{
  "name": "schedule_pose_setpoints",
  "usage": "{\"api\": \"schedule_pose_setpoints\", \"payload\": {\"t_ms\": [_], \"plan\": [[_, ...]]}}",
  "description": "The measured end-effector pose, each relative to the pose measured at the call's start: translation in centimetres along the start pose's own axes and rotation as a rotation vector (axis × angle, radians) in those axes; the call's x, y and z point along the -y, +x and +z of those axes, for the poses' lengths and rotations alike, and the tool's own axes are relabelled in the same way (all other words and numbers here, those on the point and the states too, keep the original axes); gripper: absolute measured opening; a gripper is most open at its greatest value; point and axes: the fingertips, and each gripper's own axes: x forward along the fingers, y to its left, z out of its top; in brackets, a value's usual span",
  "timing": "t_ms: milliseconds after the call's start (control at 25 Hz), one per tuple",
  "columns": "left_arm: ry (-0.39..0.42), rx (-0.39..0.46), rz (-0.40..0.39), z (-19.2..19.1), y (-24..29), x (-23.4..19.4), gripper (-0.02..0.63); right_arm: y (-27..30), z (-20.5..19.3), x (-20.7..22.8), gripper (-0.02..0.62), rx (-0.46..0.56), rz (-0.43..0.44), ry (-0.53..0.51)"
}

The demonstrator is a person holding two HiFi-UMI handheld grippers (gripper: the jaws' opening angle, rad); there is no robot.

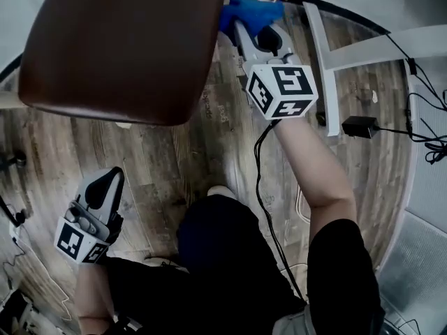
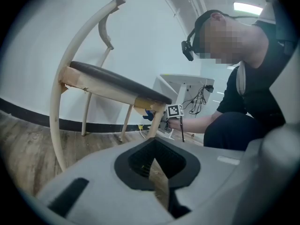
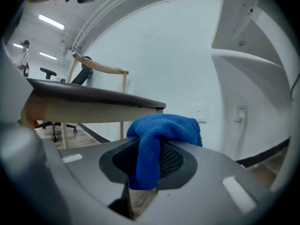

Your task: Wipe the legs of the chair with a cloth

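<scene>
White-walled room with a wood-plank floor

Grey-brown floor planks (image 1: pixel 174 159) meet a plain white wall (image 2: pixel 140 41) at a dark baseboard (image 2: pixel 28 109). A white desk frame (image 1: pixel 325 61) stands near the wall, with a black power adapter (image 1: pixel 360 125) and cables (image 1: pixel 426 142) on the floor beside it. A socket (image 3: pixel 240 112) sits low on the wall. Strip lights (image 3: pixel 51 21) glow on the ceiling over a distant office chair (image 3: pixel 48 72).

The floor (image 1: pixel 209 142) is grey-brown wood planking that meets a white wall along a black skirting (image 2: pixel 105 126). The chair (image 1: pixel 119 47) stands on it on pale legs (image 2: pixel 55 125), and the white foot (image 1: pixel 323 68) of a desk rests on the planks near it. A black adapter (image 1: pixel 360 125) lies just beside that foot, with thin black cables (image 1: pixel 427 142) running off it to the right.
</scene>
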Motion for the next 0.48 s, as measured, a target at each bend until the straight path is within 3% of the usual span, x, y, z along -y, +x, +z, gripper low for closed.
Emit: {"api": "schedule_pose_setpoints", "payload": {"t_ms": [480], "plan": [[-0.001,-0.012,0.135,0.8,1.4,-1.1,0.008,11.9,1.6,2.3,0.101,-0.009,0.212,-0.22]]}}
